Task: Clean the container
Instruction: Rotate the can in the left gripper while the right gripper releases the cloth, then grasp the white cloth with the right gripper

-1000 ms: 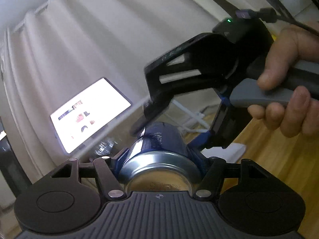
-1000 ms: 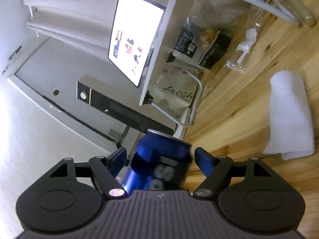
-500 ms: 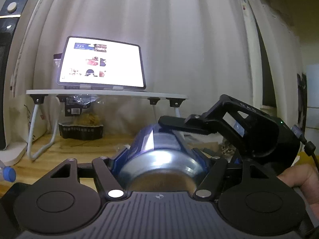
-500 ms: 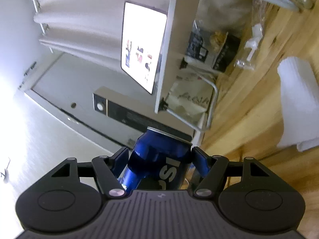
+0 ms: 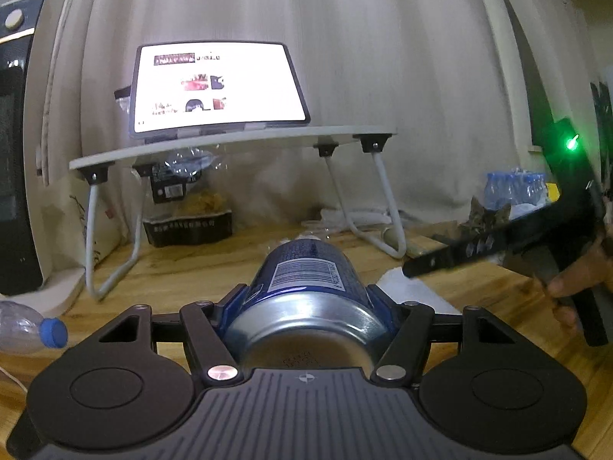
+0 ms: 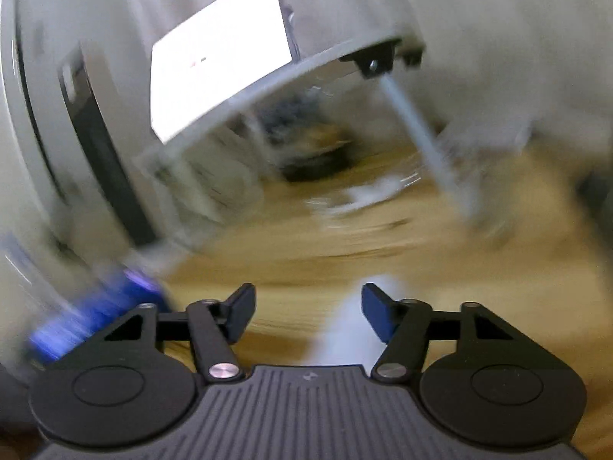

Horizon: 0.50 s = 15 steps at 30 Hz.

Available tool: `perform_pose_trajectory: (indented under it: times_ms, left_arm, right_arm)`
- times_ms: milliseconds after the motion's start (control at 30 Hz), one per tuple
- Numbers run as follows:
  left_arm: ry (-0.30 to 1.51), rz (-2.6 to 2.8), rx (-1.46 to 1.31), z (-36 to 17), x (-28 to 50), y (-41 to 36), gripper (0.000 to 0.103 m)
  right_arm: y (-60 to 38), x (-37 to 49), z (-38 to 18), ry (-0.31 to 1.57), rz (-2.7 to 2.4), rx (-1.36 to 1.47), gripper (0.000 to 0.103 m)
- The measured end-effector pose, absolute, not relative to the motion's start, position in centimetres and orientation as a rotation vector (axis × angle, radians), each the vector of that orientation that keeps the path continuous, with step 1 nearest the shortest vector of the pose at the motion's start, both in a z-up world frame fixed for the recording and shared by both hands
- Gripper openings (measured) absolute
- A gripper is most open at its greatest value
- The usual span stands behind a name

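— What are you holding?
— Your left gripper (image 5: 306, 299) clamps the blue can (image 5: 306, 280) lying level above the wooden table (image 5: 199, 264); your right gripper (image 6: 306, 310) is empty, jaws closing.
— Progress?
— No wiping visible; the white cloth (image 5: 417, 291) waits beside it.

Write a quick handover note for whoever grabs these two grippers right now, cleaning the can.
Left gripper: shut on the blue can, held lying along the fingers, base toward the camera.
Right gripper: nothing between its fingers, jaws closing, off to the can's right above the wooden table.
White cloth: on the table, right of the can.
Done: can picked up.
Left: pick up the cloth, wipe the can.
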<state>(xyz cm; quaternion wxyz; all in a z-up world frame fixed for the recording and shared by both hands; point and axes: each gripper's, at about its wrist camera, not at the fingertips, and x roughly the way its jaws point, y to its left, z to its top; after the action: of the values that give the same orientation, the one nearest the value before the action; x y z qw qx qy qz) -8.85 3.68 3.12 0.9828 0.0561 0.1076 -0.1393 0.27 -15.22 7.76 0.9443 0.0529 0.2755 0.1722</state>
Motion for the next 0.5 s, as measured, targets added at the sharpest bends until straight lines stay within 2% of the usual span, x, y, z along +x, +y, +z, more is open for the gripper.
perform_pose_trajectory:
  times_ms: [33,100,167,367,433,467,500]
  left_arm:
    - [0.222,-0.281,0.113,3.0,-8.8,3.6,0.067]
    - [0.222,-0.282,0.122,2.9,-9.0,3.4,0.067]
    - [0.224,-0.277,0.127,2.9,-9.3,3.3,0.067]
    - [0.231,-0.285,0.162,2.8,-9.3,2.8,0.067]
    - [0.23,-0.285,0.169,2.8,-9.3,2.7,0.067]
    - [0.229,-0.286,0.17,2.8,-9.3,2.7,0.067]
    - [0.228,-0.287,0.171,2.8,-9.3,2.7,0.067]
  right_arm:
    - [-14.8,0.6,7.5,0.573,0.325,0.033,0.063]
    - [-14.5,1.2,6.9,0.608,0.329,-0.012,0.05]
    - [-14.1,1.7,6.2,0.641,0.34,-0.044,0.044]
    - [-12.3,1.7,4.8,0.678,0.361,-0.142,0.043]
    - [-11.8,1.7,4.7,0.668,0.366,-0.17,0.031]
    - [-11.8,1.6,4.7,0.665,0.374,-0.18,0.01]
    - [-11.9,1.6,4.8,0.662,0.38,-0.185,0.009]
